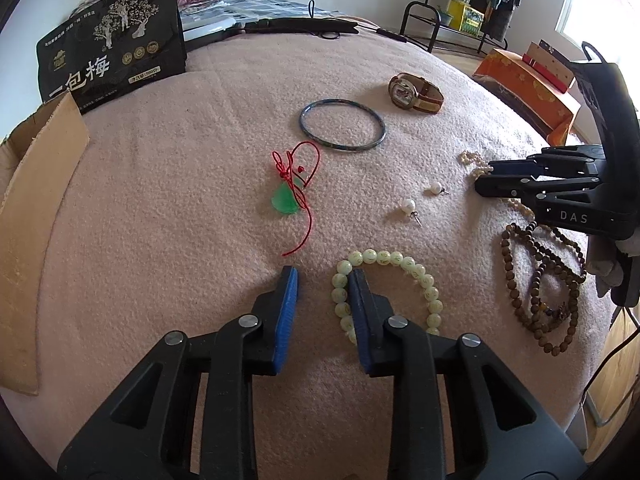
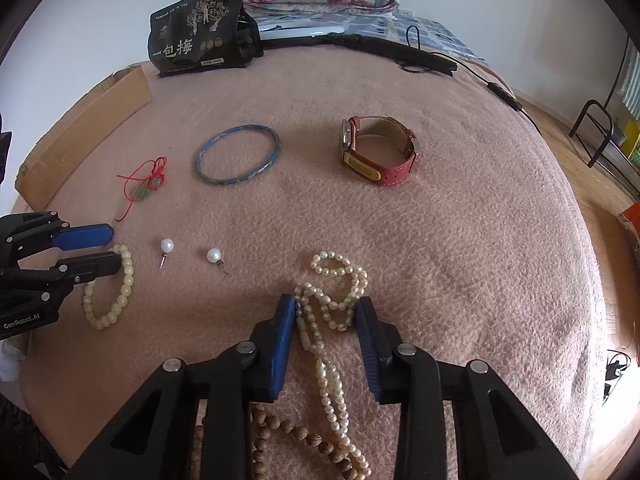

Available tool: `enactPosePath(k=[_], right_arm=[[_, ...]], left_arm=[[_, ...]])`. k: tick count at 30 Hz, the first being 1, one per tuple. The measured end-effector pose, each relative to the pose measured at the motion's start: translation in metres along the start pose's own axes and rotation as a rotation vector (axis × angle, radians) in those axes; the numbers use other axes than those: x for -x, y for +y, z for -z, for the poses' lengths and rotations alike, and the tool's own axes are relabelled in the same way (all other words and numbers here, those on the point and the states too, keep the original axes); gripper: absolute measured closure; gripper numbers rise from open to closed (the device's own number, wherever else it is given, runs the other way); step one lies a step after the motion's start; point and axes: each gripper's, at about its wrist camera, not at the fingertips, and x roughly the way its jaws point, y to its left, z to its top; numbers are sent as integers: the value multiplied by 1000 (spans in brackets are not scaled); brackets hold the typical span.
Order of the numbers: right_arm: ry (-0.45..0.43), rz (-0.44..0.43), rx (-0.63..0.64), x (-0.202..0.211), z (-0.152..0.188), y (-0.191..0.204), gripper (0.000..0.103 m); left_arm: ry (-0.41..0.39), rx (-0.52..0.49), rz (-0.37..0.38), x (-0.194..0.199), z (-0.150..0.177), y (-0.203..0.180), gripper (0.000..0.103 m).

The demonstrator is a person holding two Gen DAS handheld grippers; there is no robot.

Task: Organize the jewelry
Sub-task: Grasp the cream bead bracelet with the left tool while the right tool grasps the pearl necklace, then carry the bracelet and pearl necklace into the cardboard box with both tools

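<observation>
The left claw (image 1: pixel 323 280) is held open over a pink blanket (image 1: pixel 180 200). Its right finger is placed inside the ring of a pale green bead bracelet (image 1: pixel 400 260), and its left finger stands just outside this ring, so one side of the bracelet lies between the fingers; nothing is gripped. Just ahead of the left claw a green pendant (image 1: pixel 285 202) on a red cord is seen, and further ahead a blue bangle (image 1: pixel 342 125) and a watch (image 1: pixel 416 92) with a red strap are laid. Ahead and to the right of it, two pearl earrings (image 1: pixel 408 205) lie near each other.

The right claw (image 2: pixel 326 306) is also open. A pearl necklace (image 2: pixel 320 312) is spread between its fingers, and its strands touch the left finger; whether the right finger touches them cannot be told. A brown bead string (image 2: pixel 292 432) is seen under this claw, close to the camera. To the left of the right claw the earrings and the bracelet are found, with the left claw over the bracelet. Far ahead, a black bag (image 2: pixel 196 28) stands at the edge of the blanket, and a cardboard piece (image 2: pixel 88 128) lies to the left.
</observation>
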Motion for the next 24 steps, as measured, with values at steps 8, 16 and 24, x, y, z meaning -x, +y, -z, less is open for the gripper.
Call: enactPosePath(k=[8,16,24], right_arm=[[-10,1,-31,3,2,-8,97],[-64,-24,-76,24,0,-10,98],[-140,-23,-64,65,-14,-5,98]], left_arm=[[-4,23,18,4,-2,2,97],[-51,44,22,28,-2,7,98],[-117,82,26,61,-4,18,98]])
